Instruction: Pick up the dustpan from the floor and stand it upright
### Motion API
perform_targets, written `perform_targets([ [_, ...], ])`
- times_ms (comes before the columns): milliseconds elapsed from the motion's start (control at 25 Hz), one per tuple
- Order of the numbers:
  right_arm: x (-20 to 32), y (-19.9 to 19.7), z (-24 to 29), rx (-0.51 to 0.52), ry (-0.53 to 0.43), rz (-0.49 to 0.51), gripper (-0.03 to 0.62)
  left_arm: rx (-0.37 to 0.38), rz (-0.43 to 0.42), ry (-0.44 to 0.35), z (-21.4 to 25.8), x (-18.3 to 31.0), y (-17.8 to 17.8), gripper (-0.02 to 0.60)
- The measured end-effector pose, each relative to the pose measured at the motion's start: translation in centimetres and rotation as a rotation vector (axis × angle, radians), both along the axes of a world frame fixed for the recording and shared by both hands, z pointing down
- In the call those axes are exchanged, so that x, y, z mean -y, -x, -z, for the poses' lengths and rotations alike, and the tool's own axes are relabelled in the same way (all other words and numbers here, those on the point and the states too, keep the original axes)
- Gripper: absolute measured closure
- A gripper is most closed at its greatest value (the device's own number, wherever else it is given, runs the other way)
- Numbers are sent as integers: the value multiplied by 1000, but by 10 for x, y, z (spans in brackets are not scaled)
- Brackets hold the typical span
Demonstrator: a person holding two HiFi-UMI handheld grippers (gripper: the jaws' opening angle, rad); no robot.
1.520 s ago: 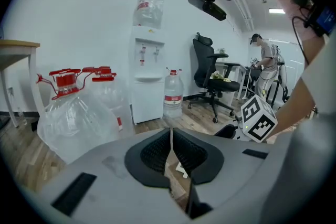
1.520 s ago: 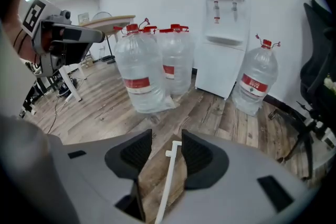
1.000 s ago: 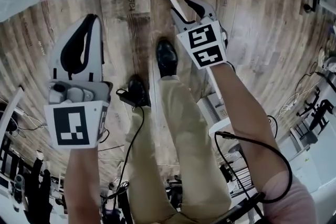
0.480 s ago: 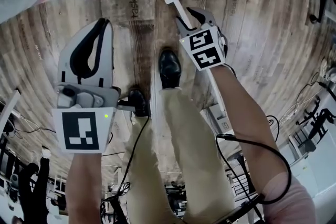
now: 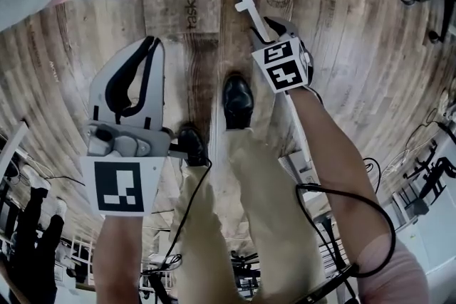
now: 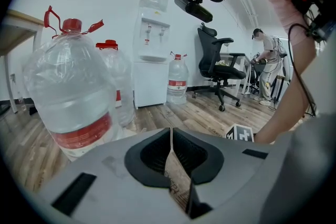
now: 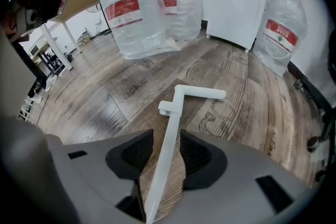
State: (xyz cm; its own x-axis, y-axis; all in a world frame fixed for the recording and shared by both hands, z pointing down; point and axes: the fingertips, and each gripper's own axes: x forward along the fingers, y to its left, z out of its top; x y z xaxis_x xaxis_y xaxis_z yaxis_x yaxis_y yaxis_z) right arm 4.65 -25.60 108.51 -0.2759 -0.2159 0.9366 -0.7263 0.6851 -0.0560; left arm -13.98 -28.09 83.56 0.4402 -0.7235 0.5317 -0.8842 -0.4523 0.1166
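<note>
While the right gripper has its jaws drawn in on the white handle of the dustpan, the left gripper at 9 o'clock holds nothing, its tips pressed together. The right gripper view shows the handle running up between the pads, a sliver of wooden floor showing on one side, and ending in a short crossbar toward 12 o'clock. Only the head view shows the handle passing back along the forearm to a pale ribbed part at 5 o'clock, beside the person's trouser leg, and black shoes below. The left gripper view adds a large water bottle, a water dispenser and an office chair.
</note>
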Motion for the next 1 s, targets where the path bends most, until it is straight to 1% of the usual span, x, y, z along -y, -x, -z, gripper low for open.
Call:
perform_targets([
  [480,1,-3,-33,-24,68,-7,450,3,16,8,-13,-2,2,557],
  [600,1,-2,-39,-28,76,-10,477,3,20,12,-16,-5,3,557],
  [680,0,-2,-40,-25,83,-20,480,6,21,17,-18,-8,3,557],
  [840,4,0,-32,-11,78,-48,487,6,25,9,-11,-6,4,557],
  [1000,13,1,1,10,40,-68,490,3,22,-3,12,-5,1,557],
])
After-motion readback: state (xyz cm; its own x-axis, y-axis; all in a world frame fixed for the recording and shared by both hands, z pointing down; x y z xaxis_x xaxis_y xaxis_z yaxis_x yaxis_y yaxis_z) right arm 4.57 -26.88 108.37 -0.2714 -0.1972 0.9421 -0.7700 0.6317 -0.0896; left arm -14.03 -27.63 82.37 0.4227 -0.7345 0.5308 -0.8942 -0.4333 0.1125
